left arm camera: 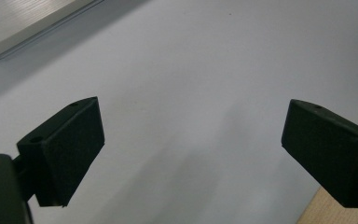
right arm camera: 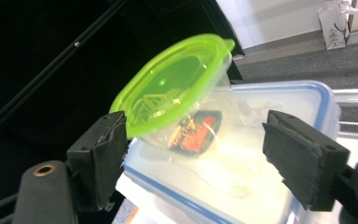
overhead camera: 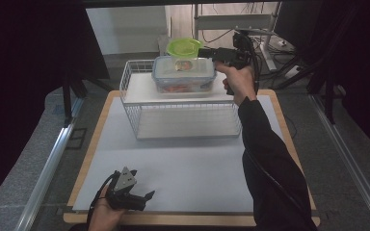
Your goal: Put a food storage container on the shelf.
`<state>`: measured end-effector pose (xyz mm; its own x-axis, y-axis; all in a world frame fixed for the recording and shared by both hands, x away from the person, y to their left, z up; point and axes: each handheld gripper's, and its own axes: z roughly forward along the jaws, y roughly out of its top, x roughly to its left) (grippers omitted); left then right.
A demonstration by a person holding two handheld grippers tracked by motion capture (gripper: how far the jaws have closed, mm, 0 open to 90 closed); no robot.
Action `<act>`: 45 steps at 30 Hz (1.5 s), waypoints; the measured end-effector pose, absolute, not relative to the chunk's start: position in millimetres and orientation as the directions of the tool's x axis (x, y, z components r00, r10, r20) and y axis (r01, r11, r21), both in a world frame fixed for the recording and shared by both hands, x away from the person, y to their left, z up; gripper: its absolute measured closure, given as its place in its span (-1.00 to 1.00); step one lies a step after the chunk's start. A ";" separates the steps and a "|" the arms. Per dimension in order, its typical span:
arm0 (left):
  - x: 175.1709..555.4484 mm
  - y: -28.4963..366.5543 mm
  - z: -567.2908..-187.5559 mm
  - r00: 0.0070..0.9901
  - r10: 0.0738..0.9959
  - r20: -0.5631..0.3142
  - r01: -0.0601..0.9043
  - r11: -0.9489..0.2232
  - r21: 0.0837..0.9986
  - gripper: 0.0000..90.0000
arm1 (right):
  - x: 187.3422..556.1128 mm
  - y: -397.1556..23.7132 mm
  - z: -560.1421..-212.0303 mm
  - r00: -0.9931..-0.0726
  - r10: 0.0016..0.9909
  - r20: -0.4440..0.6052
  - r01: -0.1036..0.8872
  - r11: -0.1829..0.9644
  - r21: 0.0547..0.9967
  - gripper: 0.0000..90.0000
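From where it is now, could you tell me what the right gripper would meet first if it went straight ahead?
Most likely the green-lidded tub, sitting on the blue-rimmed container, right between the open right gripper's fingers; depth is hard to judge.

From my seat I cannot read the dark red label (right arm camera: 193, 133) on the green-lidded tub (right arm camera: 177, 88); it blurs through the clear plastic. The tub's base melts into the blue-rimmed lid of the food box (right arm camera: 279, 91) under it, and that box runs off the bottom edge in the right gripper view. In the high view the orange contents (overhead camera: 178, 88) of the box are too small to name, and the right hand-held gripper (overhead camera: 207, 52) is mostly dark against the background. The left hand-held gripper (overhead camera: 142, 195) is partly covered by its grey plate. A pale bar (left arm camera: 32, 23) is cut off by the left gripper view's corner.
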<state>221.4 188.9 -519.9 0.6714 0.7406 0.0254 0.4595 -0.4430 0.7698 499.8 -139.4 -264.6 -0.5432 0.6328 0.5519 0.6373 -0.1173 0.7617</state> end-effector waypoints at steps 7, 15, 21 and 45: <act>221.9 190.4 -520.1 0.672 0.740 0.006 0.465 -0.429 0.774 -0.89 | 489.0 -146.7 -271.3 -0.595 0.645 0.479 0.586 -0.060 0.808 -0.62; 222.3 191.6 -520.1 0.676 0.737 -0.019 0.474 -0.414 0.777 -0.90 | 467.9 -147.3 -278.6 -0.643 0.663 0.384 0.533 0.028 0.845 -0.69; 222.6 191.9 -520.1 0.680 0.733 -0.029 0.475 -0.410 0.779 -0.91 | 449.6 -150.4 -286.2 -0.664 0.665 0.343 0.506 0.062 0.860 -0.72; 224.0 190.7 -523.4 0.691 0.722 -0.023 0.476 -0.431 0.766 -0.99 | 386.4 -162.1 -335.5 -0.744 0.637 0.199 0.426 0.224 0.876 -0.82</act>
<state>224.0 190.7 -523.4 0.6914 0.7221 -0.0233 0.4761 -0.4311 0.7664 386.4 -162.1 -335.5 -0.7443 0.6375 0.1990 0.4263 0.2242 0.8763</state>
